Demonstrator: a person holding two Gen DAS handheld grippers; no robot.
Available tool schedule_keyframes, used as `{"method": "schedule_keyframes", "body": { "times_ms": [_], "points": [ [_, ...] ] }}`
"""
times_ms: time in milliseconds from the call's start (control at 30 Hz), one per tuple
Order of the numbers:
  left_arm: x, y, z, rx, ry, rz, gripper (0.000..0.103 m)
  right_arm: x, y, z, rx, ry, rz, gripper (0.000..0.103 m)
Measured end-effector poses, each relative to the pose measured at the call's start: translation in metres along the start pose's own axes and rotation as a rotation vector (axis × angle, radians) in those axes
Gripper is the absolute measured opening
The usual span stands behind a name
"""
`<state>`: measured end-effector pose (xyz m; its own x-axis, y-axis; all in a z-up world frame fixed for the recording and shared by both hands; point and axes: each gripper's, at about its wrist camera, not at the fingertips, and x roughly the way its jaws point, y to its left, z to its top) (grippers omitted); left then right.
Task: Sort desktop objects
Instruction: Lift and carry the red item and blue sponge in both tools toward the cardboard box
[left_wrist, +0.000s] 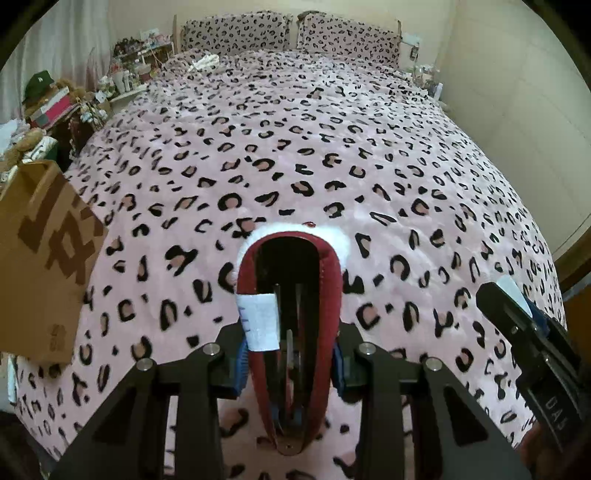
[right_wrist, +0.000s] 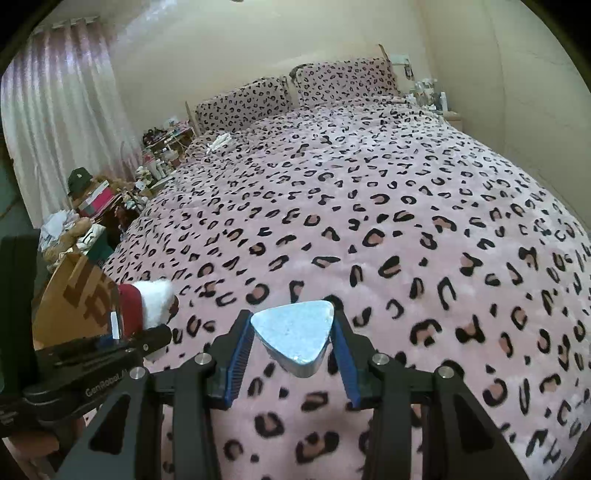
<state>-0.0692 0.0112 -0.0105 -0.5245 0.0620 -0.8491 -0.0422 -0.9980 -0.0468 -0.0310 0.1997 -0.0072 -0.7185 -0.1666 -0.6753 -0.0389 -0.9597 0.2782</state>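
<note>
My left gripper (left_wrist: 290, 369) is shut on a red fabric piece with white fluffy trim (left_wrist: 325, 280) and a white label; it stands up between the blue pads, above the bed. In the right wrist view the same red and white piece (right_wrist: 147, 306) shows at the left, with the left gripper (right_wrist: 122, 343) under it. Between the blue pads of my right gripper (right_wrist: 293, 354) sits a pale blue rounded triangular object (right_wrist: 295, 332), gripped by its sides. In the left wrist view the right gripper (left_wrist: 532, 332) shows at the right edge.
A bed with a pink leopard-print blanket (left_wrist: 332, 147) fills both views, with two matching pillows (left_wrist: 236, 33) at its head. A brown cardboard box (left_wrist: 44, 258) stands at the bed's left. Beyond it are cluttered shelves (left_wrist: 55, 103). A wall (right_wrist: 535, 92) runs along the right.
</note>
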Motion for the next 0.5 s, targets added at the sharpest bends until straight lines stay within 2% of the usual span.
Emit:
{"method": "schedule_keyframes", "body": {
  "times_ms": [267,500],
  "points": [
    [-0.041,-0.002,-0.017,0.014,-0.036,0.024,0.035,-0.035,0.015,-0.011,-0.030,-0.016,0.005,0.043],
    [-0.062,0.002,-0.028,0.014,-0.047,0.045,0.035,-0.055,0.034,-0.016,-0.073,-0.025,0.017,0.043]
  ]
}}
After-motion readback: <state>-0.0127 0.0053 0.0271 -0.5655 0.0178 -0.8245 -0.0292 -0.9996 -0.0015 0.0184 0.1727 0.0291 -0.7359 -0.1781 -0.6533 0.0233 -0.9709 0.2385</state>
